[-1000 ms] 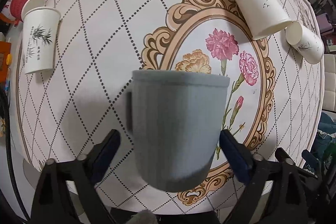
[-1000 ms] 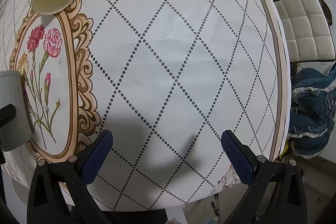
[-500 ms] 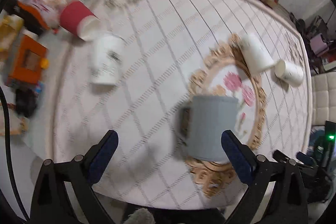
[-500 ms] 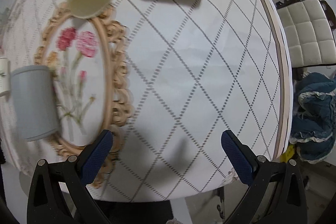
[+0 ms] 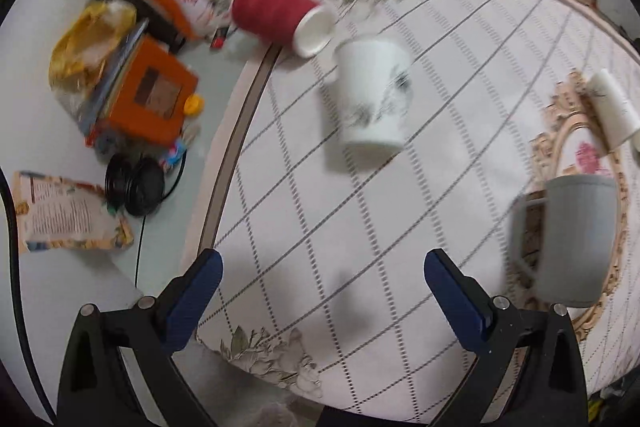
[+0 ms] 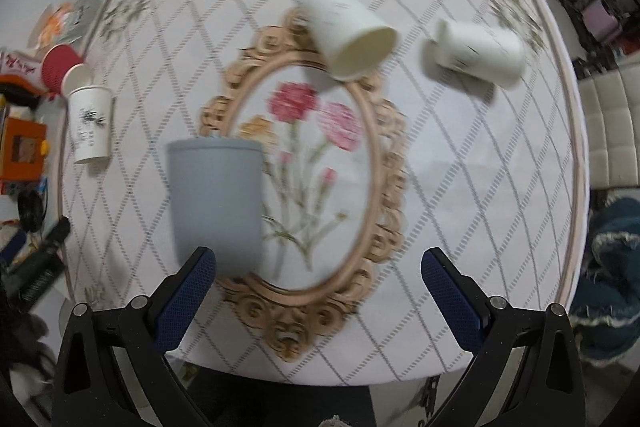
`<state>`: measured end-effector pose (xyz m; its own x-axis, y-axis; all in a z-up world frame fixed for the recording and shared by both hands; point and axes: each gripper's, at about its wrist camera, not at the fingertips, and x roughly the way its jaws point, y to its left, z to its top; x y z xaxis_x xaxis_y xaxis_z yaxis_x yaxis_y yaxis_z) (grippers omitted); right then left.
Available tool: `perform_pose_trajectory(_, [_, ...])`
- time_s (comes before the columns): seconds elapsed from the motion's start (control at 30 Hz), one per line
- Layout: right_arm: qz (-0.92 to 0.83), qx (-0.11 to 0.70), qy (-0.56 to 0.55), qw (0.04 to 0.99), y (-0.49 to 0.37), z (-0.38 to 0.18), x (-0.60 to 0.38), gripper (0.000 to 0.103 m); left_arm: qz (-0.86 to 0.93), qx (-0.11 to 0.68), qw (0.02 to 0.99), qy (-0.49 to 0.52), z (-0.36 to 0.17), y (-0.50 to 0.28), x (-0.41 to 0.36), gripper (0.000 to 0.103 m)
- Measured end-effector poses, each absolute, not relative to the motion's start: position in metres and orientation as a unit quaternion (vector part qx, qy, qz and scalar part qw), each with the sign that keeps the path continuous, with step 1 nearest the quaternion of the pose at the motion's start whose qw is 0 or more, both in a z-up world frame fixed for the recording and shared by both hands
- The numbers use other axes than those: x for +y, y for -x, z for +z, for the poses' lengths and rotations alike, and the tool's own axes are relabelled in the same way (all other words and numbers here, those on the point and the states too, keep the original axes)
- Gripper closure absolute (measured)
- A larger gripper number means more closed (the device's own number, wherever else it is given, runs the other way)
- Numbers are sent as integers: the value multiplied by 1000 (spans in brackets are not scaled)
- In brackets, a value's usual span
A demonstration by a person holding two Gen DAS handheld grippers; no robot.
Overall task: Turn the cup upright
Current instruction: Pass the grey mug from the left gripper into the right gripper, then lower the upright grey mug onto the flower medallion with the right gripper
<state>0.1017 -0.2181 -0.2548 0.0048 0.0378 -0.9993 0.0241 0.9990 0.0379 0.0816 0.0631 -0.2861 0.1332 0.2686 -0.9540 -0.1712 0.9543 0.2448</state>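
A grey ribbed mug [image 6: 216, 203] stands upright on the left edge of the table's flower medallion; it also shows at the right of the left wrist view [image 5: 572, 239], handle to the left. My left gripper [image 5: 320, 291] is open and empty, well left of the mug, above the table's near-left corner. My right gripper [image 6: 320, 287] is open and empty, raised above the near edge, the mug just beyond its left finger. Several paper cups lie around: a white one [image 5: 372, 95] upside down, a red one [image 5: 280, 15] on its side, two white ones [image 6: 348, 31] [image 6: 476, 51] on their sides.
The round table [image 6: 576, 155] has a diamond-pattern cloth. Left of it the floor holds an orange box [image 5: 148, 95], bags, a booklet and black headphones [image 5: 134, 185]. A white padded seat [image 6: 608, 131] and blue cloth [image 6: 612, 263] are on the right.
Both grippers pulled back and up from the table. My left gripper swung left, leaving the grey mug standing at its right. The right view now takes in the whole table.
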Motion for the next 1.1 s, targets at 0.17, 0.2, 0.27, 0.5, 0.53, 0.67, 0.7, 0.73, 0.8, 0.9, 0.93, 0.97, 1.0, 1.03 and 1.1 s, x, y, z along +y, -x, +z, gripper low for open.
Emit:
perform_pose_trajectory(0.17, [25,707,-4,707,-124,-262,-182,4,156,654,740,-28,-302,-73,82,0])
perform_pose_trajectory(0.2, [29,709,-3,705,-125,-263,-177,6,156,657,737,-25,-305,-71,85,0])
perform_pose_trajectory(0.27, [35,715,-1,699,-131,-270,-166,6,161,666,728,-24,-311,-69,89,0])
perform_pose_trajectory(0.5, [45,744,-15,666,-155,-302,-143,11,164,705,690,-26,-339,-70,92,0])
perform_pose_trajectory(0.53, [44,748,-15,662,-157,-306,-141,13,161,708,687,-28,-342,-71,91,0])
perform_pose_trajectory(0.67, [34,765,-6,643,-165,-325,-136,22,149,717,680,-34,-350,-74,88,0])
perform_pose_trajectory(0.7, [31,766,-6,642,-165,-325,-135,22,145,718,680,-35,-352,-75,87,0])
perform_pose_trajectory(0.73, [31,767,-7,641,-166,-326,-135,22,141,720,679,-37,-353,-75,86,0])
perform_pose_trajectory(0.8, [32,767,-10,641,-165,-327,-136,22,136,722,677,-38,-355,-76,85,0])
perform_pose_trajectory(0.9, [35,764,-16,645,-164,-327,-138,22,129,725,676,-39,-356,-79,83,0])
perform_pose_trajectory(0.93, [36,762,-18,646,-163,-326,-139,22,125,725,676,-39,-355,-80,82,0])
perform_pose_trajectory(0.97, [36,761,-21,647,-164,-326,-143,22,123,725,677,-39,-354,-80,81,0])
perform_pose_trajectory(1.0, [37,758,-25,651,-163,-325,-144,23,120,725,677,-39,-353,-81,79,0])
perform_pose_trajectory(1.03, [39,752,-31,657,-161,-322,-146,23,117,725,677,-39,-352,-82,78,0])
perform_pose_trajectory(1.1, [43,738,-40,672,-155,-313,-151,23,110,726,677,-38,-350,-83,76,0])
